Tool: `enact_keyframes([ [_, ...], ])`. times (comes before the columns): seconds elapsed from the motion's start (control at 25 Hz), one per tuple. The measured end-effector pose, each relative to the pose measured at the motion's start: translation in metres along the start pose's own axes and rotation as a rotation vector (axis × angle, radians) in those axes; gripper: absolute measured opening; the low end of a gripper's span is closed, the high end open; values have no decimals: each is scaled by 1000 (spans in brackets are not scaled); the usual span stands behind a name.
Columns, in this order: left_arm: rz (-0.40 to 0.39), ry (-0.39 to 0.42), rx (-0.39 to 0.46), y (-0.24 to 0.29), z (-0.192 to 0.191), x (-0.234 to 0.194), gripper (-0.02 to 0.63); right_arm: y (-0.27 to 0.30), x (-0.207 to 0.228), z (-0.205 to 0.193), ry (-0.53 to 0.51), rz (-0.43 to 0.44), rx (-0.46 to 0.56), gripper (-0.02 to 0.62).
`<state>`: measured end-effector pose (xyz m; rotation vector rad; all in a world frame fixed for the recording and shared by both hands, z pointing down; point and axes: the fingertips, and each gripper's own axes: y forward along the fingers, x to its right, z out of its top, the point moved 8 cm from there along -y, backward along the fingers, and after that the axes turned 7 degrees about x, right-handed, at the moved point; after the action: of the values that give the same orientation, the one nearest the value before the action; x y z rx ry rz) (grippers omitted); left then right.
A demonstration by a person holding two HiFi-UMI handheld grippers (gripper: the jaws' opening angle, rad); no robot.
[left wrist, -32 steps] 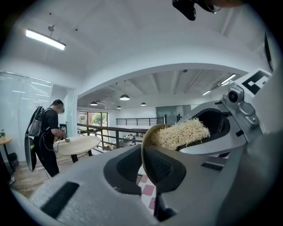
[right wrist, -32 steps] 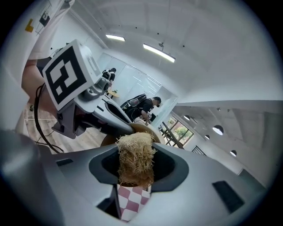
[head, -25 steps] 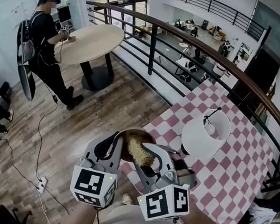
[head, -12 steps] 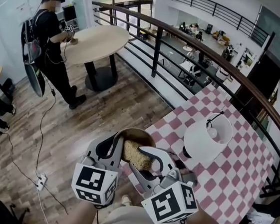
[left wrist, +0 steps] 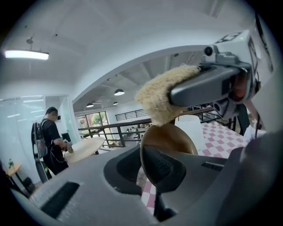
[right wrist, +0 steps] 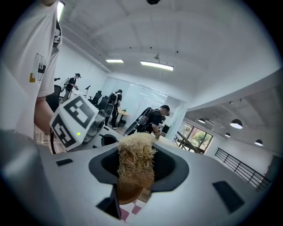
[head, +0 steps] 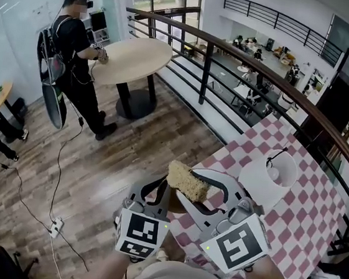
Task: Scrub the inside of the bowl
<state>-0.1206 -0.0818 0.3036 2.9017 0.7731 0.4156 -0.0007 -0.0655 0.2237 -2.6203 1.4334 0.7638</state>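
Left fingers (left wrist: 88,185) closed on the rim of the bowl (left wrist: 173,137). My right fingers (right wrist: 212,176) grip the scrubber (right wrist: 135,165), which sits just above the bowl's rim. I judge scrubbing needs a downward push into the bowl.

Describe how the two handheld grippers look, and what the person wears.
Both the left gripper and the right gripper are grey plastic with curved jaws and dark inner pads. Each carries a white cube with black square markers and a small green light. No cables show. The person wears a white shirt with small dark prints.
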Motion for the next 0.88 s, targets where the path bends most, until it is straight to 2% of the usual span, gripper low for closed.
enact_keyframes([
  [0.16, -64, 113, -34, 2, 1, 18, 21, 5, 10, -2, 24, 12, 7, 152],
  [0.32, -159, 159, -33, 5, 1, 30, 21, 6, 13, -9, 80, 58, -33, 152],
  [0.56, -179, 276, -13, 7, 7, 38, 21, 9, 14, -23, 153, 95, -90, 152],
  [0.64, -189, 288, -15, 8, 6, 41, 21, 7, 16, -27, 174, 116, -102, 152],
  [0.88, -192, 259, -18, 7, 2, 39, 21, 4, 23, -37, 237, 142, -126, 152],
])
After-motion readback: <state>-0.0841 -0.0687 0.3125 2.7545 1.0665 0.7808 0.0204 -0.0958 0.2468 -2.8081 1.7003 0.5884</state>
